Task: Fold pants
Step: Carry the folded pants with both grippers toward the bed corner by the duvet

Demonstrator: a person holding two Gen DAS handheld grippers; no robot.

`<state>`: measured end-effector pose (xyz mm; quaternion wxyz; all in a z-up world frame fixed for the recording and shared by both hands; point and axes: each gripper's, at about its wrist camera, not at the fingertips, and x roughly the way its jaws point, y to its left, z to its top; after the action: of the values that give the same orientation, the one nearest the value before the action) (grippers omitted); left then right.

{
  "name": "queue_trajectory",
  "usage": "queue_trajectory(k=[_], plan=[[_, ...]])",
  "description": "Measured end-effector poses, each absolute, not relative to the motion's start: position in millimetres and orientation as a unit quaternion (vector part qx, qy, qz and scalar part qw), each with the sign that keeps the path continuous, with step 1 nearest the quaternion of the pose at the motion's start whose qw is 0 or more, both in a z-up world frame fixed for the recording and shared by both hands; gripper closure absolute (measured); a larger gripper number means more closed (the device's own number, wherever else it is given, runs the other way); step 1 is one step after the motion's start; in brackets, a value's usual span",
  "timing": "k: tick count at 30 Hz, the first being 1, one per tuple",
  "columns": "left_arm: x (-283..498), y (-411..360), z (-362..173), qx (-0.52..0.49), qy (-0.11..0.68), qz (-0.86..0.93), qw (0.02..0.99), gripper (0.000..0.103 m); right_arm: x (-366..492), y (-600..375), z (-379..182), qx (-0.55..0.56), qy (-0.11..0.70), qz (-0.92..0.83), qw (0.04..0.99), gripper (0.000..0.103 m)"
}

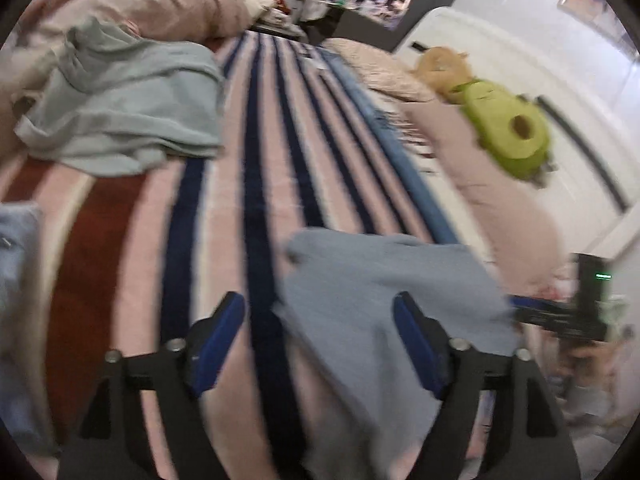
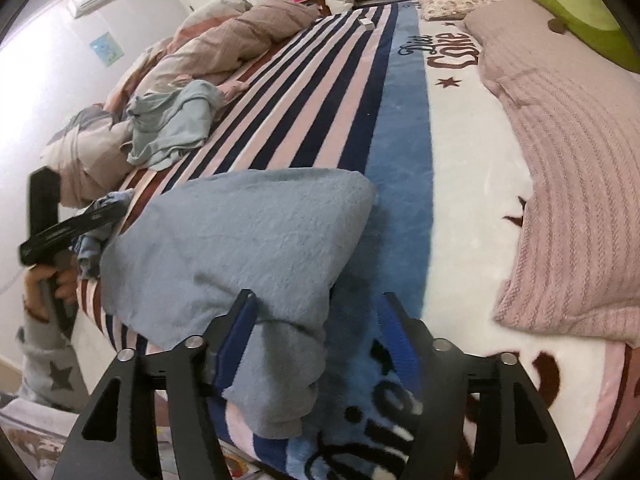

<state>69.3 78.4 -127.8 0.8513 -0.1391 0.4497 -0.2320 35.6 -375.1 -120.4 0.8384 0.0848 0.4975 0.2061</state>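
The grey-blue pants (image 2: 240,240) lie folded in a thick bundle on the striped blanket (image 2: 320,92) near the bed's front edge. My right gripper (image 2: 318,332) stands open over the bundle's near corner; the cloth rests against its left pad, while the right pad is clear of it. In the left wrist view the pants (image 1: 380,300) lie flat under my left gripper (image 1: 320,320), which is open wide, its pads apart from the cloth. The right gripper (image 1: 520,305) shows at the pants' right edge. The left gripper (image 2: 112,213), held by a hand (image 2: 48,280), shows at the bundle's left side.
A pale green garment (image 1: 120,108) lies crumpled at the back left beside a pink duvet (image 2: 248,28). A green plush toy (image 1: 508,128) and a pink knitted blanket (image 2: 580,180) lie along the right. Another blue cloth (image 1: 16,280) sits at the left edge.
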Motion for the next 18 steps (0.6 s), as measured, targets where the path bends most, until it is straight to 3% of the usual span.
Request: queue_trajectory(k=[7,9,10,12,14,18], plan=[[59,51,-185,-0.194,0.516,-0.259,0.793,0.023,47,-359,-158,0.124,0.529,0.251,0.801,0.038],[58,38,-199,-0.210,0.518,-0.272,0.784,0.035,49,-355,-166,0.149,0.531,0.269,0.790,0.039],[60,33,-202,-0.213,0.515,-0.272,0.784,0.039,50,-352,-167,0.153,0.530,0.277,0.787,0.046],[62,24,-203,-0.229,0.514,-0.278,0.779,0.069,49,-344,-166,0.137,0.527,0.270,0.794,0.051],[66,20,-194,-0.217,0.504,-0.277,0.789,0.078,47,-341,-160,0.132,0.519,0.270,0.800,0.069],[64,22,-161,-0.185,0.470,-0.282,0.816,0.086,43,-337,-135,0.121,0.493,0.275,0.817,0.077]])
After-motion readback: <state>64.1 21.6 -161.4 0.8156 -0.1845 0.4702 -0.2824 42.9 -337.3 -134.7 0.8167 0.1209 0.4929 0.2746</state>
